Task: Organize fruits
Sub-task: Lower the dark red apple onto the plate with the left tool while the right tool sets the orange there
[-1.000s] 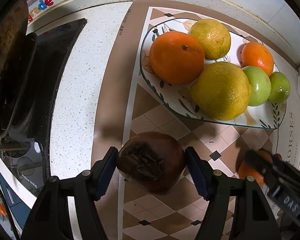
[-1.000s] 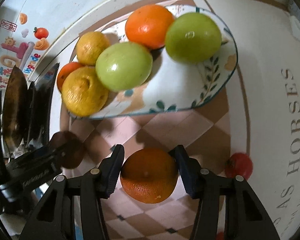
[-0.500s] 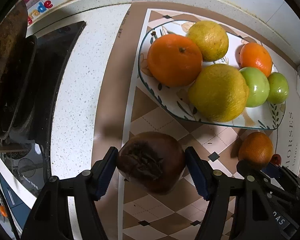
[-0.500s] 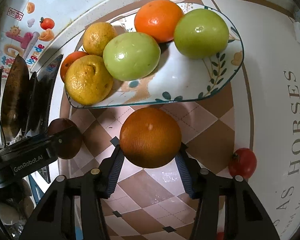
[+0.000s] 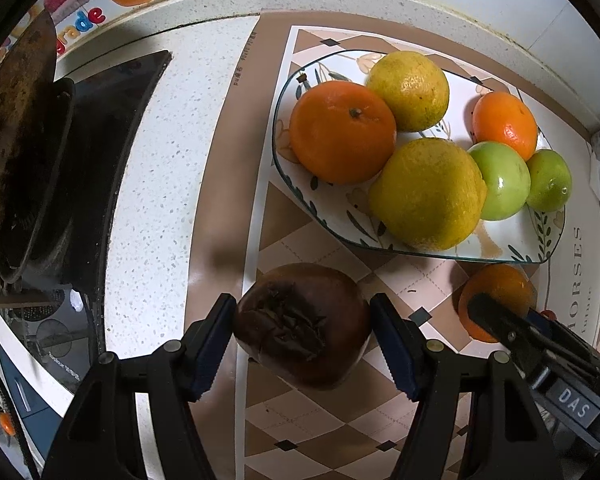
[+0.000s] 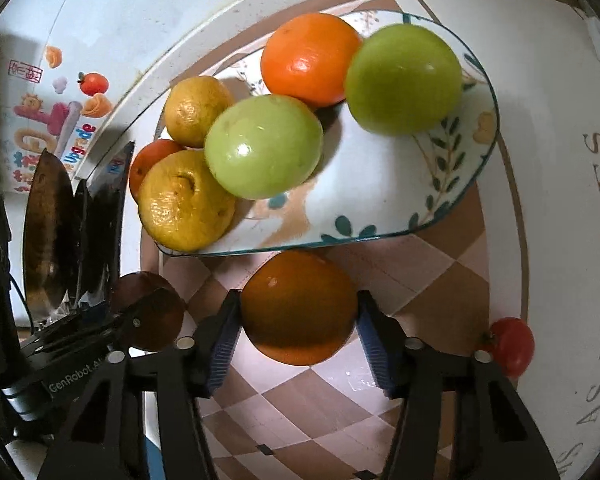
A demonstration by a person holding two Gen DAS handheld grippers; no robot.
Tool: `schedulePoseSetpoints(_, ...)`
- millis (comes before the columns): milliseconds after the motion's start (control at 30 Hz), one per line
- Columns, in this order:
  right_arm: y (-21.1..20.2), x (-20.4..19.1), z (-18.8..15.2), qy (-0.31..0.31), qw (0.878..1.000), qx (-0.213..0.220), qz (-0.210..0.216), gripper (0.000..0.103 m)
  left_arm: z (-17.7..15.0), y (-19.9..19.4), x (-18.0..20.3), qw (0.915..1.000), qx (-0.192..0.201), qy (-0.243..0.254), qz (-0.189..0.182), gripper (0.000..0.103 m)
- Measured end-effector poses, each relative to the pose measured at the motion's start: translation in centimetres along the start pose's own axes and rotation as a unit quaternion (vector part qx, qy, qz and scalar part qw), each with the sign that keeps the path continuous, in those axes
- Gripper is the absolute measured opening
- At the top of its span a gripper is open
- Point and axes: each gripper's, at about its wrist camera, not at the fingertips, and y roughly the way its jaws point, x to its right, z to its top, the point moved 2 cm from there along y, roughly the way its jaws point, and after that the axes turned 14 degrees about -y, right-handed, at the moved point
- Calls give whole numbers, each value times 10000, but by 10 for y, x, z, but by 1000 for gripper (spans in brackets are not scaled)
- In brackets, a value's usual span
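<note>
My left gripper [image 5: 302, 344] is shut on a dark brown persimmon [image 5: 304, 324], held above the checkered mat in front of the patterned glass plate [image 5: 296, 80]. The plate holds several fruits: oranges [image 5: 342, 132], yellow citrus [image 5: 428, 194] and green apples [image 5: 500, 180]. My right gripper [image 6: 298, 338] is shut on an orange [image 6: 298, 306], held just short of the plate's near rim [image 6: 380, 234]. The orange also shows in the left wrist view [image 5: 496, 294], and the persimmon shows in the right wrist view [image 6: 148, 312].
A small red tomato [image 6: 510, 346] lies on the mat right of my right gripper. A black stove with a dark pan [image 5: 16, 152] stands at the left. The wall runs close behind the plate.
My right gripper lifted the orange off the mat and carried it toward the plate's near rim. My left gripper stayed shut on the persimmon and barely moved.
</note>
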Motion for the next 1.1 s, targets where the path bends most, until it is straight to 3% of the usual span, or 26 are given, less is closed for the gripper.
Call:
schedulePoseSetpoints(133, -17, -3, -4, 108, 9994, 161, 281, 58, -2, -15, -2, 9999, 19, -1, -126, 67)
schedulePoseSetpoints(267, -54, 4, 5, 322, 9964, 668, 411, 58, 3, -52, 8, 9990, 229, 83, -388, 67)
schedulePoseSetpoints(500, -54, 24, 35, 471, 9954, 814, 162, 58, 46, -86, 67, 9951, 356, 375, -837, 67)
schedulePoseSetpoints(733, -42, 38, 34, 538, 9959, 731, 42, 58, 97, -46, 130, 9948, 27, 905, -470, 67)
schedulePoseSetpoints(900, -39, 44, 36, 555, 9963, 662, -6, 59, 109, -16, 144, 9931, -248, 1130, -185, 68)
schedulePoseSetpoints(1000, -40, 45, 39, 538, 9967, 609, -52, 60, 110, -15, 148, 9925, -211, 1197, -135, 68)
schedulePoseSetpoints(1100, -45, 45, 40, 554, 9964, 632, -66, 74, 112, -17, 146, 9929, -260, 1152, -155, 68)
